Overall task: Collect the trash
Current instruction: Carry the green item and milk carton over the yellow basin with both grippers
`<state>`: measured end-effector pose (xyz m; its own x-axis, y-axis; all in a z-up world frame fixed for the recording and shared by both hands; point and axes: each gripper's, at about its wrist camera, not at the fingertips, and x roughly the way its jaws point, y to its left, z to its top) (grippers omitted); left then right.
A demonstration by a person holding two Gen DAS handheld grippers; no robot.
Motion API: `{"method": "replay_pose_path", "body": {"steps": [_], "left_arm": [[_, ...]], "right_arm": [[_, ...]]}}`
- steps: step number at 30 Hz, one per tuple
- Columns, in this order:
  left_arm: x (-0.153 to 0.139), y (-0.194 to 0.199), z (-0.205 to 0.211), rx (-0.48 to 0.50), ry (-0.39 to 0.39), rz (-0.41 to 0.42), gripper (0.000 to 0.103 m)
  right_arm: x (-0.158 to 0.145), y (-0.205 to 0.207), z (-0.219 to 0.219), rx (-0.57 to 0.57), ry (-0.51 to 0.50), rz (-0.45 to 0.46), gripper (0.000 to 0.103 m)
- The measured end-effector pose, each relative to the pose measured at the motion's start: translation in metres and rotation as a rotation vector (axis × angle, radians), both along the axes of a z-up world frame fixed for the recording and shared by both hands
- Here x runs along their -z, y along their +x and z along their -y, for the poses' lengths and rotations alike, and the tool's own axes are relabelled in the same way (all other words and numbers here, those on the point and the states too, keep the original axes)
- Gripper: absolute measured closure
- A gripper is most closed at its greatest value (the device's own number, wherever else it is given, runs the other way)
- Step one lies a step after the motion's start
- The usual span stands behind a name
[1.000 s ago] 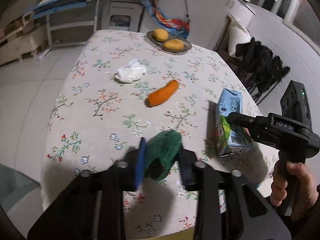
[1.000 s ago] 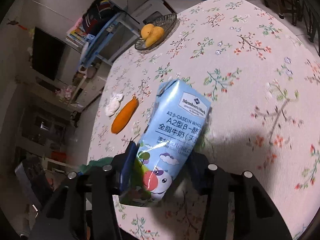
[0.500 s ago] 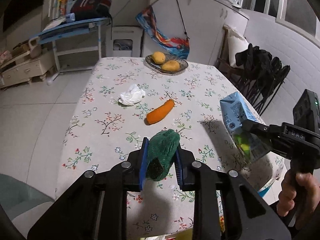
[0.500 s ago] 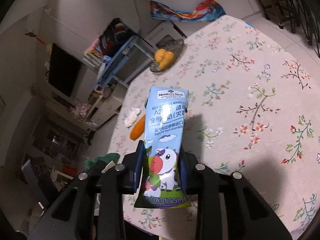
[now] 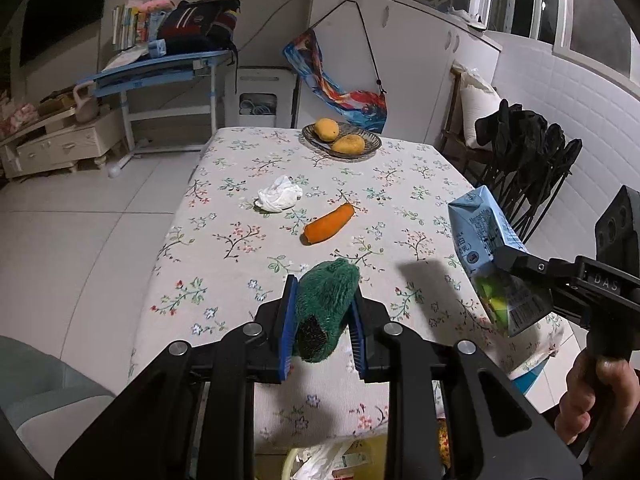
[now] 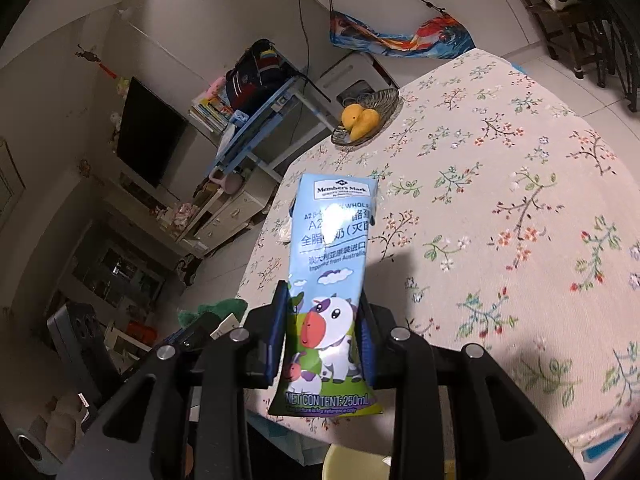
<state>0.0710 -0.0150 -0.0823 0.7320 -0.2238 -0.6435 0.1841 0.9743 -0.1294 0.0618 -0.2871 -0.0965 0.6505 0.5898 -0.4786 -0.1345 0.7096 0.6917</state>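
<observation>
My left gripper (image 5: 322,320) is shut on a green fuzzy scrubber (image 5: 325,307), held up above the near end of the flowered table (image 5: 224,248). My right gripper (image 6: 323,332) is shut on a light-blue milk carton (image 6: 334,264) with a cartoon cow, lifted off the table; the left wrist view shows the milk carton (image 5: 486,248) at the right, with a hand (image 5: 592,396) on the handle. A crumpled white tissue (image 5: 279,197) and a carrot (image 5: 329,224) lie mid-table. A yellow bin (image 5: 320,460) with rubbish shows below the table edge.
A wire bowl (image 5: 342,142) with two mangoes stands at the far end of the table. Black folding chairs (image 5: 524,160) lean by the right wall. A blue desk (image 5: 160,76) and a low cabinet (image 5: 60,148) stand at the far left.
Both grippers have risen and pulled back from the table with their loads. The right jaws closed on the carton, which swung from lying tilted to upright.
</observation>
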Motion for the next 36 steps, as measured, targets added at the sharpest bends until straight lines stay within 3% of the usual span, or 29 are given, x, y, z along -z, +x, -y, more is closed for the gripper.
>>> {"method": "replay_pose_path", "body": {"steps": [23,36], "left_arm": [[-0.002,-0.05,-0.005,-0.016,-0.026,0.031,0.08],[-0.002,-0.086,-0.015,-0.017,-0.06,0.038,0.08]], "right_arm": [[0.01,-0.039,-0.015,-0.052,0.017,-0.005,0.072],[0.014,-0.071,-0.037,-0.132,-0.039,-0.027,0.072]]}}
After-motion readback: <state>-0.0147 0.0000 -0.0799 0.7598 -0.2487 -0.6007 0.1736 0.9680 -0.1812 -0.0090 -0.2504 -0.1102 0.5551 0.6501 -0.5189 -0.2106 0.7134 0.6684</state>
